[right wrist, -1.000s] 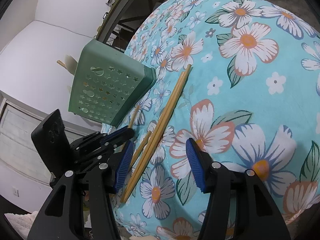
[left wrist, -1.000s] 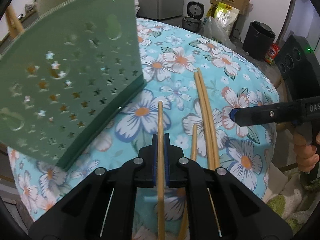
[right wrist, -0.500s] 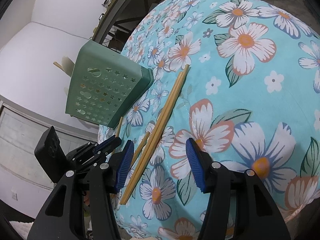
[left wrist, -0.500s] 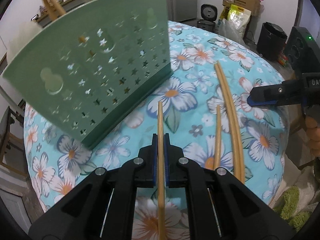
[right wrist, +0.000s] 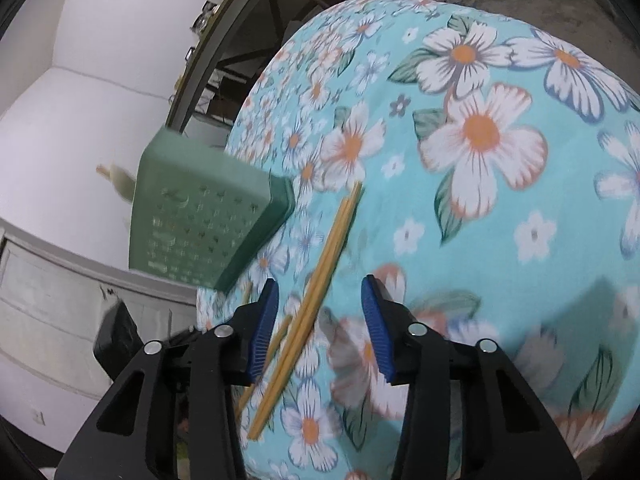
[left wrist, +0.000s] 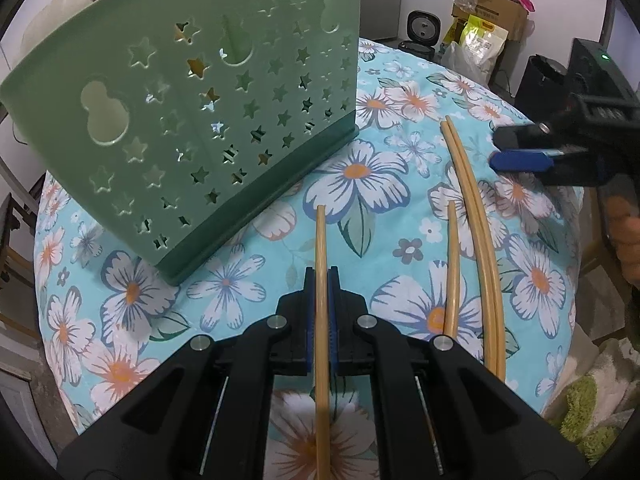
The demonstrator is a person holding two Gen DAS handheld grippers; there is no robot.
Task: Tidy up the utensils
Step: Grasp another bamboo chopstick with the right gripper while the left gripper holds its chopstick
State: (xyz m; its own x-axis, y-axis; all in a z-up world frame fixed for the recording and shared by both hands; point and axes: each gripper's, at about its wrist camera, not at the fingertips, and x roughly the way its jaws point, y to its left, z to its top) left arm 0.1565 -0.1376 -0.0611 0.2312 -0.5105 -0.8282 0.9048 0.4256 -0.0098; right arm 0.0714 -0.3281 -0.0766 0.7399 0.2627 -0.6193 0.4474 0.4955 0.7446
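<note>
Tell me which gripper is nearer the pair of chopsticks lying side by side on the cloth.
Right. The right gripper hangs open with the chopstick pair between its fingers. The left gripper, shut on a single chopstick, sits off to the side, nearer the green holder.

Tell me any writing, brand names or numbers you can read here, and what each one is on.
Nothing reads clearly.
Yellow-green bag beside the cardboard box: printed label, too small to read.
Right tool: pale lettering on its black body, too blurred to read.
Green utensil holder: star cutouts only, no words.

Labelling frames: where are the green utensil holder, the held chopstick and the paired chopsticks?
green utensil holder (left wrist: 224, 128), left wrist view, perforated wall.
held chopstick (left wrist: 321, 240), left wrist view, shaft beyond the pads.
paired chopsticks (right wrist: 320, 284), right wrist view, mid-shaft.
</note>
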